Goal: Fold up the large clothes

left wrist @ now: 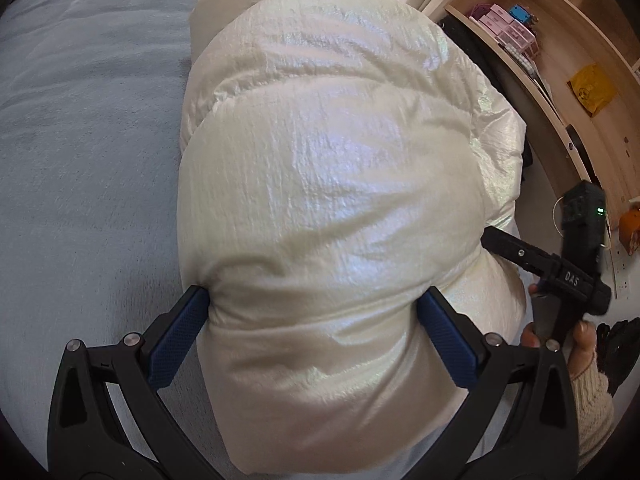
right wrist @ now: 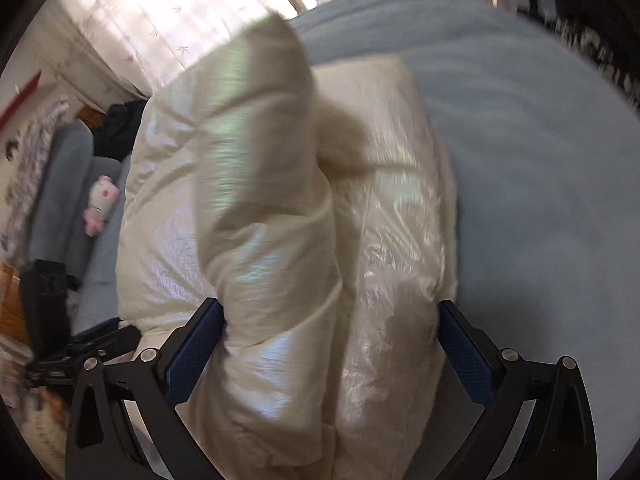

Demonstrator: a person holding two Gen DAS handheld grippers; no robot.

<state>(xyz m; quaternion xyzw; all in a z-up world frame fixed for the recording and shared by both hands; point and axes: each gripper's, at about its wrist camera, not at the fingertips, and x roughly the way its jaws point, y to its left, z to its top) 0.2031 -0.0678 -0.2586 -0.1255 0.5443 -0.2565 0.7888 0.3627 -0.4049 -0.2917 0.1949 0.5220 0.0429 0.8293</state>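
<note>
Cream, shiny puffy down jacket (left wrist: 332, 184) on the blue bed (left wrist: 80, 140): left gripper (left wrist: 314, 312) and right gripper (right wrist: 332, 320) each clamp a thick bunch, probably to fold it.

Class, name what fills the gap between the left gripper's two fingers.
A puffy fold of the cream down jacket fills the left gripper, pressed by both blue pads, per the left wrist view.

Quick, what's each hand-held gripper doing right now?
Left hand-held gripper: shut on the puffy, shiny cream-white quilted jacket.
Right hand-held gripper: shut on the same jacket's bunched folds.
</note>
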